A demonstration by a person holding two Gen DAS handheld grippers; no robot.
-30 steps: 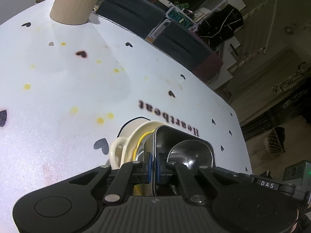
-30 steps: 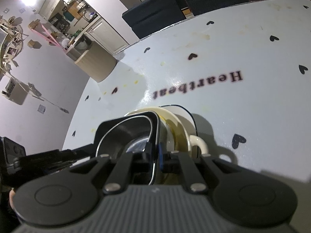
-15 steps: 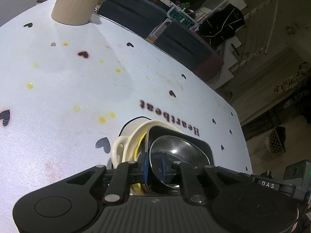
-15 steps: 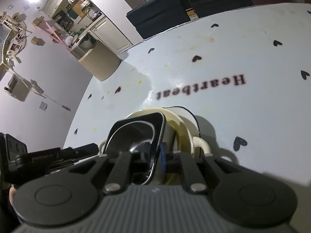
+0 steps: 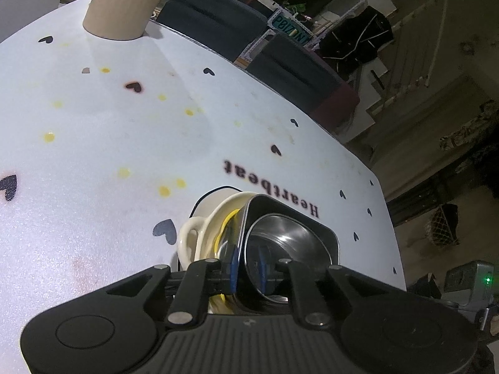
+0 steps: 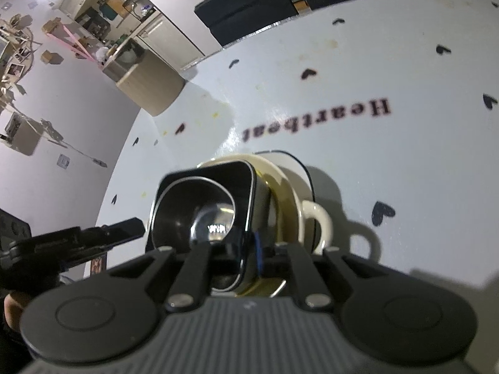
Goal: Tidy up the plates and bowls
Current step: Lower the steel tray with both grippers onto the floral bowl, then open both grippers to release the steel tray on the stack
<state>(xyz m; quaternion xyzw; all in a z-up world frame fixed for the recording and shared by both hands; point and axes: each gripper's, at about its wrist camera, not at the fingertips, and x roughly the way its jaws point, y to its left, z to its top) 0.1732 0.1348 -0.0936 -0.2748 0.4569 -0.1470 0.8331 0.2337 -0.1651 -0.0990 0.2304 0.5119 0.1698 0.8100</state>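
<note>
A square steel bowl [image 5: 290, 237] with a dark rim sits nested in a cream two-handled bowl [image 5: 212, 224], which rests on a white plate [image 5: 205, 199]. A yellow edge [image 5: 223, 227] shows between the two bowls. My left gripper [image 5: 248, 265] straddles the steel bowl's near rim with its blue pads slightly apart, so it is open. In the right wrist view my right gripper [image 6: 246, 251] is closing on the opposite rim of the steel bowl [image 6: 202, 199]. One finger is inside and one blue pad is outside against the wall. The cream bowl [image 6: 280, 184] lies behind.
The white table [image 5: 124, 124] has black hearts, yellow spots and the word "Heartbeat". A beige ribbed cup [image 5: 124, 3] stands at its far edge. Dark chairs [image 5: 212, 25] stand beyond the table. The left gripper's finger [image 6: 124, 227] reaches in from the left.
My left gripper's pads, first pinched on the steel bowl's rim, have parted a little. The right wrist view has shifted slightly and is now blurred; the steel bowl stays nested in the cream bowl.
</note>
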